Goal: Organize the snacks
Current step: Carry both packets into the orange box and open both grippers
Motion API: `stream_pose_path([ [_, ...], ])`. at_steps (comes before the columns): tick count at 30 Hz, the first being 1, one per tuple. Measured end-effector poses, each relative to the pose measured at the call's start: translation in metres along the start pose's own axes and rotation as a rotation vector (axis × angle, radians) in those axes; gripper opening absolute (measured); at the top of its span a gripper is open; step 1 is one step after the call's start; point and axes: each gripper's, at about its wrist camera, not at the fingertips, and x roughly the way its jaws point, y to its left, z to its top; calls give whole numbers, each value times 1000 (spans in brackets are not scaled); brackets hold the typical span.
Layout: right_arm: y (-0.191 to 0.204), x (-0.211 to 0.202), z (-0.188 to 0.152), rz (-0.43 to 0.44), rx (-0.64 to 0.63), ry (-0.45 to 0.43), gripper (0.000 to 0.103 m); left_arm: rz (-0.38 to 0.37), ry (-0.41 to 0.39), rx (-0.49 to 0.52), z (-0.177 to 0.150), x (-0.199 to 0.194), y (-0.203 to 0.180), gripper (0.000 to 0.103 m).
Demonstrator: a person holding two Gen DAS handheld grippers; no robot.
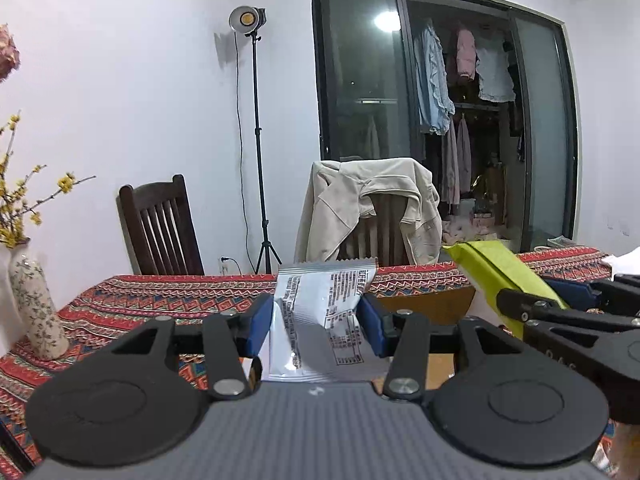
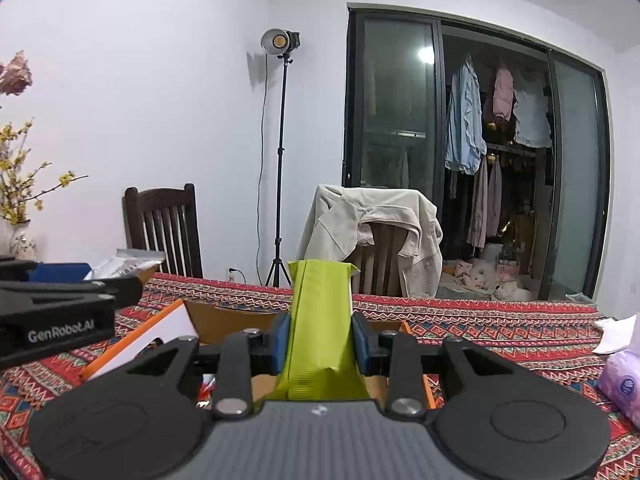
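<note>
**A:** What do I have in the left gripper (image 1: 316,322) at this moment?

**B:** A silver-white snack packet (image 1: 320,312) with small black print. The two blue pads (image 1: 258,320) press on its sides, so the jaws are closed on it. The packet stands upright between them, above the table's patterned red cloth (image 1: 168,296).

**A:** And my right gripper (image 2: 320,342)?

**B:** It is closed too, on a lime-green snack packet (image 2: 320,320). The packet stands upright between the pads, with its crimped end toward the camera. From the left wrist view I see the same green packet (image 1: 496,276) at the right, just beside the silver one, so I hold both grippers side by side.

**A:** What is under them?

**B:** An open cardboard box (image 2: 224,316) with an orange edge lies on the cloth, below and in front of both grippers. What is inside I cannot tell; the grippers hide it.

**A:** Other things nearby?

**B:** A flowered vase (image 1: 34,308) with yellow blossoms at the far left, a pink tissue pack (image 2: 622,384) at the right edge, and behind the table two dark chairs, one with a beige jacket (image 2: 372,220) over its back.
</note>
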Motion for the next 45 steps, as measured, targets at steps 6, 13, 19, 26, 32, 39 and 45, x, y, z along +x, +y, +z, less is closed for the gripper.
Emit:
stream_pose_path([
  [6,-2,36,-4,0,16,33,32,3,25,-23,-5,36,3,49],
  [13,-9,68,-23,17,40,97,32,1,67,-27,-23,64,12,49],
  [19,-17,82,-34,21,74,133,32,17,84,-11,-33,75,14,49],
  [26,-18,80,-36,23,72,135,38,19,90,-33,-36,75,18,63],
  [32,-21,71,-37,22,82,126,90,49,59,-79,-35,68,27,103],
  [39,-26,61,-34,24,98,116,103,54,53,-125,-33,64,37,103],
  [45,-25,56,-33,20,93,110,103,46,50,-133,-33,62,38,103],
])
